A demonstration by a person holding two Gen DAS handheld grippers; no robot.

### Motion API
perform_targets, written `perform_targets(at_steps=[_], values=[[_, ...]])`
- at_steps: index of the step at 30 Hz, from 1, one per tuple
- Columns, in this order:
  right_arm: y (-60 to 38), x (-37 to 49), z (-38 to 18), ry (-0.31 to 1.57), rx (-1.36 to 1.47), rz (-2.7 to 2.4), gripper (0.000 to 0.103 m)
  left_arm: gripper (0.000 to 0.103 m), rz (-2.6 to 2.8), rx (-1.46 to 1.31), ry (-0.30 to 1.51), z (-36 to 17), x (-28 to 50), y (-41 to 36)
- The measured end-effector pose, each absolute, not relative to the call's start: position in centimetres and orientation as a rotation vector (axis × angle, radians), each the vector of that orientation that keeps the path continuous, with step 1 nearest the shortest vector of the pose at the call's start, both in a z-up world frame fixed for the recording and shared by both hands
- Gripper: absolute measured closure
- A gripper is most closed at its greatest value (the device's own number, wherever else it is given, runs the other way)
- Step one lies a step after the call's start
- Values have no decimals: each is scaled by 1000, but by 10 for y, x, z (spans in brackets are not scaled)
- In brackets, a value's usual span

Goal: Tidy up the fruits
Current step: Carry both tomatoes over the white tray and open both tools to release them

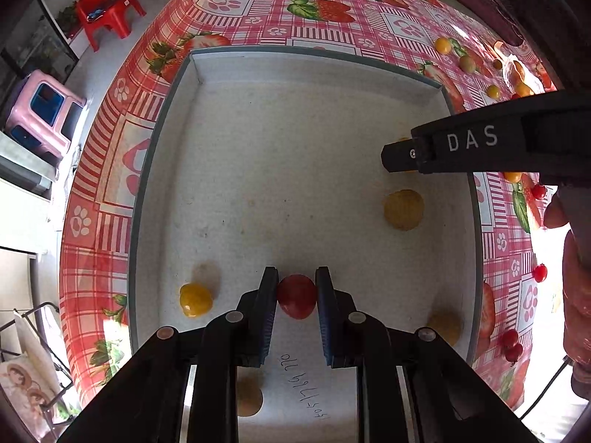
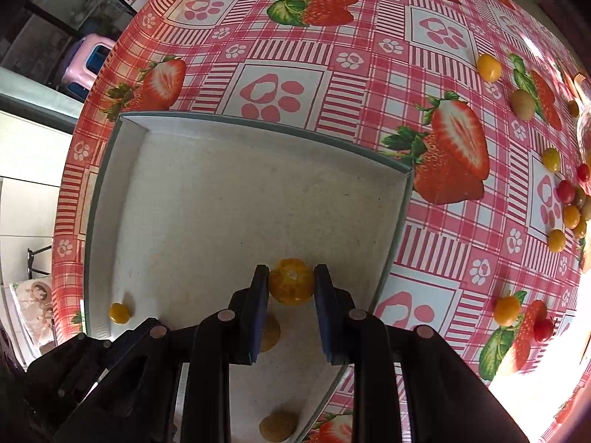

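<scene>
A shallow white cardboard box (image 1: 280, 70) lies on the strawberry tablecloth; it also shows in the right wrist view (image 2: 229, 125). My left gripper (image 1: 296, 284) is shut on a red cherry tomato (image 1: 297, 296) held over the box floor. My right gripper (image 2: 291, 280) is shut on a yellow tomato (image 2: 291, 286) above the box; its finger (image 1: 402, 155) reaches in from the right in the left wrist view. Several yellow tomatoes lie in the box, one at the left (image 1: 195, 299), one at the right (image 1: 403, 209).
Loose yellow, green and red tomatoes are scattered on the tablecloth right of the box (image 2: 570, 205), with more near the table's far right (image 1: 467, 63). A red plastic chair (image 1: 107, 14) and a pink stool (image 1: 44, 114) stand on the floor beyond the table's left edge.
</scene>
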State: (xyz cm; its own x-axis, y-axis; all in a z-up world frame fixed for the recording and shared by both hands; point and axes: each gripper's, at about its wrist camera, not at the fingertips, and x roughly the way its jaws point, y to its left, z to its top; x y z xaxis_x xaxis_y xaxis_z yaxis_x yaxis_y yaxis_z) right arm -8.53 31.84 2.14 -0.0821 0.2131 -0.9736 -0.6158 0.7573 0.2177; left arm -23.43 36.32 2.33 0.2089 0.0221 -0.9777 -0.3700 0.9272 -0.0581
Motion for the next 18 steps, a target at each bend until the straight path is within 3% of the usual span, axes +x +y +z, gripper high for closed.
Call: perform_targets(at_steps=[2, 4, 5, 6, 7, 11, 13, 18], values=[[320, -86, 21, 1496, -370, 717, 75, 78, 280, -296, 1343, 22, -229, 361], [321, -86, 20, 1503, -367, 731, 67, 61, 291, -282, 1347, 21, -228, 361], [321, -86, 21, 1510, -360, 739, 64, 43, 305, -273, 1340, 22, -227, 360], [322, -85, 21, 1513, -361, 739, 58, 40, 316, -265, 1325, 24, -227, 360], [321, -85, 22, 1514, -365, 734, 51, 40, 316, -264, 1322, 25, -227, 360], [318, -84, 37, 1507, -319, 750, 39, 40, 314, -258, 1345, 25, -227, 360], [315, -84, 47, 1490, -299, 758, 22, 40, 310, -250, 1353, 25, -227, 359], [290, -84, 74, 1448, -229, 764, 21, 40, 289, -214, 1346, 36, -231, 347]])
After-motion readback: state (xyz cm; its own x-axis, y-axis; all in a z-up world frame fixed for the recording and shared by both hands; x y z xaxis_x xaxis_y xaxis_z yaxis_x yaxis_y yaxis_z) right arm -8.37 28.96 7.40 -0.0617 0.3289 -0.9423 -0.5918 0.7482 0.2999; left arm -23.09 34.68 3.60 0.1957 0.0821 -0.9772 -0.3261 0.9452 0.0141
